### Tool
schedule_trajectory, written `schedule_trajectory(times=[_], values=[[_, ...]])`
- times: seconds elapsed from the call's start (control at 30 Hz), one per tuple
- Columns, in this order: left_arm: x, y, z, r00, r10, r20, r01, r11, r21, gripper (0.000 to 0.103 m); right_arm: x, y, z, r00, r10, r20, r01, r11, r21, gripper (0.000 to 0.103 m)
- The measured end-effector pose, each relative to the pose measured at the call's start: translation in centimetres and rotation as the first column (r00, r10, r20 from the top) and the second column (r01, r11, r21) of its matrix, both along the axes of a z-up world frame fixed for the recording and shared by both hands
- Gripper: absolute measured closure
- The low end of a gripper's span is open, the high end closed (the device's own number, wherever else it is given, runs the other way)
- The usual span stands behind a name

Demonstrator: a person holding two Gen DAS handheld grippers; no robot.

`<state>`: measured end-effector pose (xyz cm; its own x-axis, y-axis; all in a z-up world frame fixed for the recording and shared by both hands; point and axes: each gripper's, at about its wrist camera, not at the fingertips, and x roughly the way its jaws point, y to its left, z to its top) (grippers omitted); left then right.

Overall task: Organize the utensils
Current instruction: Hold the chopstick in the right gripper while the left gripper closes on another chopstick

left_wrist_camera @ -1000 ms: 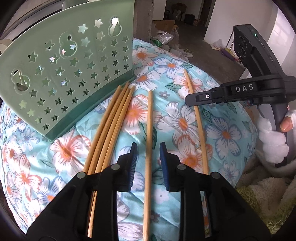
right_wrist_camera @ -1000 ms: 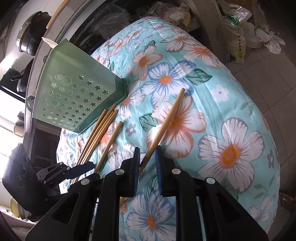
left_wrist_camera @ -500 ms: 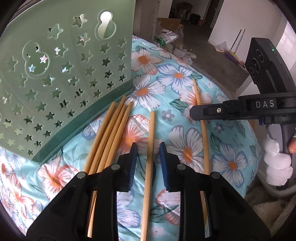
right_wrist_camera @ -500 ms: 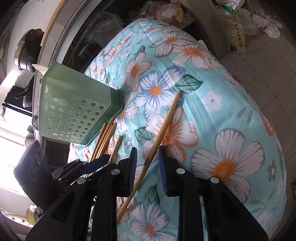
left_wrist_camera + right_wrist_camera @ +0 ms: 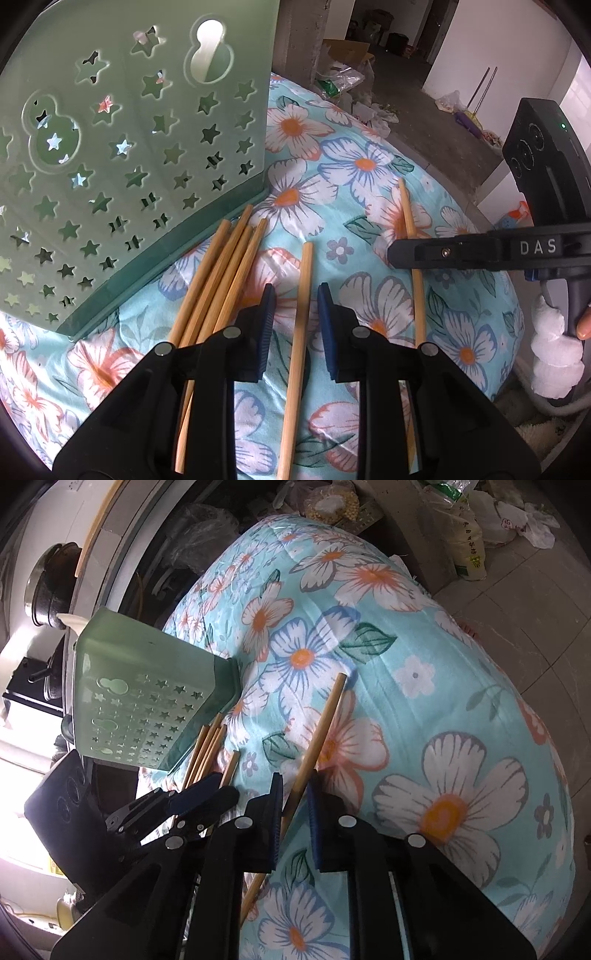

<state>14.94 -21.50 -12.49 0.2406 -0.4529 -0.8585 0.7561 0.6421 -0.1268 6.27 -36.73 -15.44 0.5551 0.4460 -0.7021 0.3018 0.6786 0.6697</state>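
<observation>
Left gripper (image 5: 295, 299) fingers are spread around one lone chopstick (image 5: 301, 314), not pinching yet. Right gripper (image 5: 295, 801) straddles the far-right chopstick (image 5: 321, 734), also loose. Soft floral quilt (image 5: 332, 192) could let sticks roll or sink when squeezed. Green holder (image 5: 129, 155) lies tipped over on the left; can't tell if anything's inside.

Soft daylight, blown-out window glare at left of right-wrist view, heavy fisheye bending, dark vignetted corners.
</observation>
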Motion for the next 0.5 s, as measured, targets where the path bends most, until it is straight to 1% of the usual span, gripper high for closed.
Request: schedule_trajectory(times=[0.03, 0.13, 0.2, 0.23, 0.27, 0.33, 0.5], values=[[-0.5, 1.2, 0.3, 1.0, 0.002, 0.0, -0.002, 1.0, -0.002, 0.081, -0.1, 0.2, 0.1, 1.0, 0.011, -0.004, -0.011, 1.0, -0.004, 0.09], [-0.6, 1.8, 0.3, 1.0, 0.003, -0.003, -0.003, 1.0, -0.006, 0.081, -0.1, 0.4, 0.6, 1.0, 0.022, -0.013, -0.022, 0.999, -0.027, 0.088], [-0.6, 1.9, 0.3, 1.0, 0.003, -0.003, -0.003, 1.0, -0.007, 0.081, 0.1, 0.2, 0.7, 1.0, 0.015, -0.015, -0.016, 1.0, -0.017, 0.082], [-0.6, 2.1, 0.3, 1.0, 0.003, -0.003, -0.004, 1.0, -0.007, 0.081, 0.1, 0.1, 0.8, 1.0, 0.016, -0.015, -0.016, 1.0, -0.005, 0.074], [-0.6, 2.1, 0.3, 1.0, 0.004, -0.003, -0.004, 1.0, -0.007, 0.081, 0.1, 0.0, 0.9, 1.0, 0.011, -0.011, -0.011, 1.0, -0.001, 0.069], [-0.6, 2.2, 0.3, 1.0, 0.006, -0.003, -0.006, 1.0, -0.007, 0.081, 0.3, 0.0, 1.0, 1.0, 0.005, -0.011, -0.005, 1.0, -0.007, 0.066], [-0.9, 2.4, 0.3, 1.0, 0.013, 0.005, -0.013, 1.0, -0.005, 0.081, 0.7, -0.4, 0.5, 0.999, -0.032, -0.013, 0.032, 0.999, 0.032, 0.065]])
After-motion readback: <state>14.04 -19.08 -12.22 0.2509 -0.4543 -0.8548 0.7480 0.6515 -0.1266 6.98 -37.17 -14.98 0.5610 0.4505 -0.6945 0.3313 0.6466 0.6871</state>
